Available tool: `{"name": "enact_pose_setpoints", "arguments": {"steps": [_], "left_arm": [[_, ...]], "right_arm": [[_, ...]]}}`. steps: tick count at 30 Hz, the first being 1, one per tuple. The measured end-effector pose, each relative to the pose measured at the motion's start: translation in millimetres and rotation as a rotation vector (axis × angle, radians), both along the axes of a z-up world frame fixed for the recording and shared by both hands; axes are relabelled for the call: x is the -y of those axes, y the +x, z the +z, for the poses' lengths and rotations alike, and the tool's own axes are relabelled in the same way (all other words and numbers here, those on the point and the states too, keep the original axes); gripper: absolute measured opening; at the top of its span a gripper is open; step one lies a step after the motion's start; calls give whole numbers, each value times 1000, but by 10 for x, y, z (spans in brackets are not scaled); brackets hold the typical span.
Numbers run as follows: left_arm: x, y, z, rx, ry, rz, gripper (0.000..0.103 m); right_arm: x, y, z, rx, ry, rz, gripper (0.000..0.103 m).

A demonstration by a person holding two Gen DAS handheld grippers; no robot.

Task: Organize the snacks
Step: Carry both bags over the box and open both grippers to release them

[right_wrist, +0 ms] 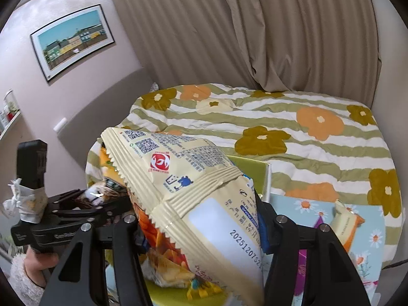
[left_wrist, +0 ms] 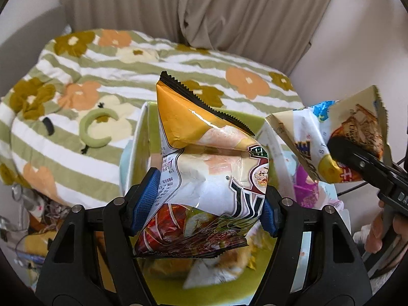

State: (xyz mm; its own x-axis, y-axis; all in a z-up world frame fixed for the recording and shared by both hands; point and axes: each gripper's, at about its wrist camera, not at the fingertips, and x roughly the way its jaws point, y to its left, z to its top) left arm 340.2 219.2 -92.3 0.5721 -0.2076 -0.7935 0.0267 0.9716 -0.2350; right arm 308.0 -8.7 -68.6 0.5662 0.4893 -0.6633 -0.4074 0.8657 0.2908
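My left gripper (left_wrist: 204,204) is shut on an orange-and-white snack bag (left_wrist: 204,158) and holds it upright above an open box with a yellow-green inside (left_wrist: 142,137). More snack packets (left_wrist: 216,262) lie in the box below it. My right gripper (right_wrist: 201,229) is shut on a cream snack bag (right_wrist: 193,183), held tilted above the same box (right_wrist: 251,170). That cream bag also shows at the right of the left wrist view (left_wrist: 329,135), pinched by the right gripper's fingers (left_wrist: 357,160). The left gripper shows at the left of the right wrist view (right_wrist: 97,204).
The box stands by a bed with a green-striped flowered quilt (left_wrist: 102,97). A pale blue flowered box (right_wrist: 318,214) with a small cream-and-orange packet (right_wrist: 349,227) sits right of the green box. Beige curtains (right_wrist: 229,38) hang behind. Cables and clutter (left_wrist: 33,209) lie at the lower left.
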Motion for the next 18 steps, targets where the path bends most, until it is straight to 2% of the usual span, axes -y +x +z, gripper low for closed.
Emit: {"name": "enact_pose_setpoints", "arguments": {"steps": [4, 6, 7, 8, 13, 18], "left_arm": [[-125, 319, -226, -46, -14, -15, 69], [-163, 399, -319, -71, -23, -9, 81], [-178, 422, -354, -81, -21, -3, 92], [-198, 433, -389, -86, -19, 2, 95], [-228, 379, -465, -109, -20, -5, 95], [-203, 207, -424, -113, -19, 5, 95]], "right_arm": [[-125, 152, -91, -30, -16, -39, 56], [-157, 228, -144, -49, -21, -61, 56], [-167, 265, -174, -57, -22, -68, 56], [-176, 288, -197, -65, -23, -74, 56], [-216, 354, -276, -86, -35, -83, 56], [-272, 378, -299, -86, -58, -68, 56]]}}
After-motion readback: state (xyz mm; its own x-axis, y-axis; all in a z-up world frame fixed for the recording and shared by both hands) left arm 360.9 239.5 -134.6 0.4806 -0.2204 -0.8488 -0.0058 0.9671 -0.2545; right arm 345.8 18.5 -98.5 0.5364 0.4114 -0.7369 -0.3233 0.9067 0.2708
